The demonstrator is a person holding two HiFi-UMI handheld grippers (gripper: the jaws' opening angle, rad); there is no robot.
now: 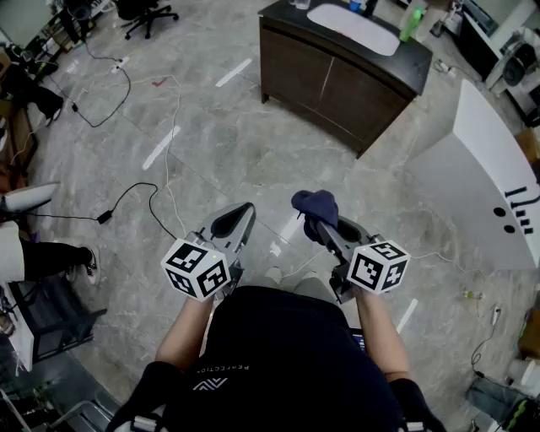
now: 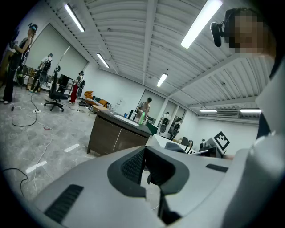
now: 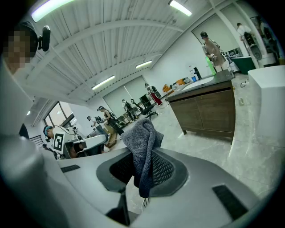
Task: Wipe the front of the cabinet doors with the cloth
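Observation:
A dark brown cabinet (image 1: 337,80) with two front doors and a white sink top stands on the far side of the floor; it also shows in the left gripper view (image 2: 116,138) and the right gripper view (image 3: 209,111). My right gripper (image 1: 322,226) is shut on a dark blue-grey cloth (image 1: 314,205), which bunches above the jaws (image 3: 141,147). My left gripper (image 1: 234,221) is shut with nothing between its jaws (image 2: 144,167). Both grippers are held low in front of the person, well short of the cabinet.
A white curved panel (image 1: 489,181) stands right of the cabinet. Cables (image 1: 135,198) trail over the grey tiled floor at left. A green bottle (image 1: 411,23) sits on the cabinet top. An office chair (image 1: 148,13) is at the far left. Other people stand in the background.

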